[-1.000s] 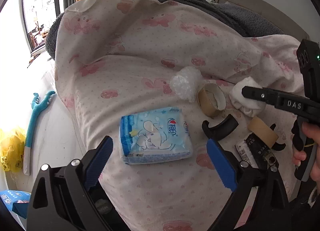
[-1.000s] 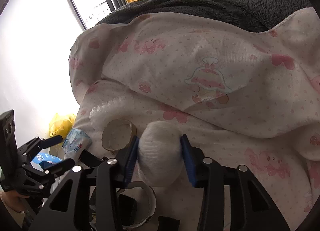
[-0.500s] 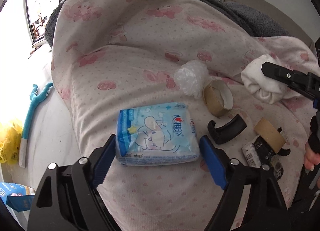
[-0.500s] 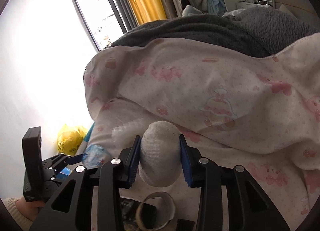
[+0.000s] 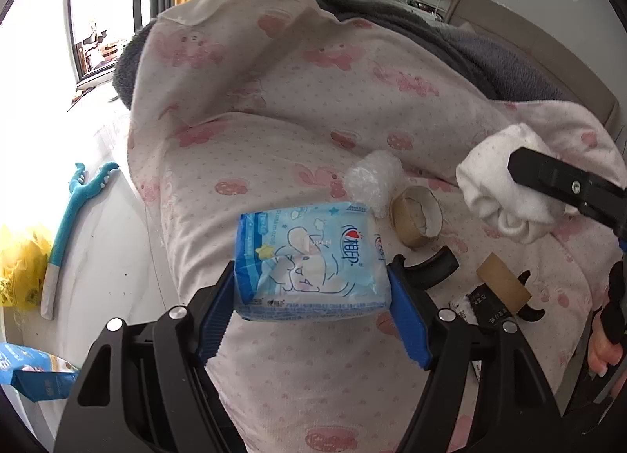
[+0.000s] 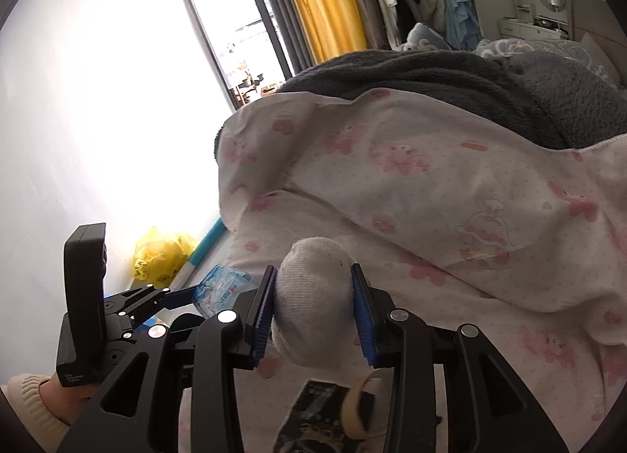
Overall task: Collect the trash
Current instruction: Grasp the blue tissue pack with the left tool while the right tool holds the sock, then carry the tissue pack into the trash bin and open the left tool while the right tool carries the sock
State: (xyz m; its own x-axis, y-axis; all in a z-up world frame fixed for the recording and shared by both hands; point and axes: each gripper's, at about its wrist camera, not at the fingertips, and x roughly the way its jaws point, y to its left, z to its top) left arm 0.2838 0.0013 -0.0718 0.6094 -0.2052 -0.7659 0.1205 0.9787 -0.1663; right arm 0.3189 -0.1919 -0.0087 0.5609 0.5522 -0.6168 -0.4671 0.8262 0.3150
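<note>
A blue tissue pack [image 5: 313,263] is being clamped between the left gripper's [image 5: 313,288] fingers, above the bed [image 5: 298,374]. A white balled sock [image 6: 313,296] is being squeezed by the right gripper [image 6: 313,304]. Tape rolls [image 5: 417,216] are lying on the bed.

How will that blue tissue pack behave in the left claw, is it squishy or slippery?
Probably soft: the blue tissue pack looks puffy between the left claw pads. Its glossy plastic wrap may be somewhat slippery. It likely weighs little, since it sits level while gripped only at its sides.
</note>
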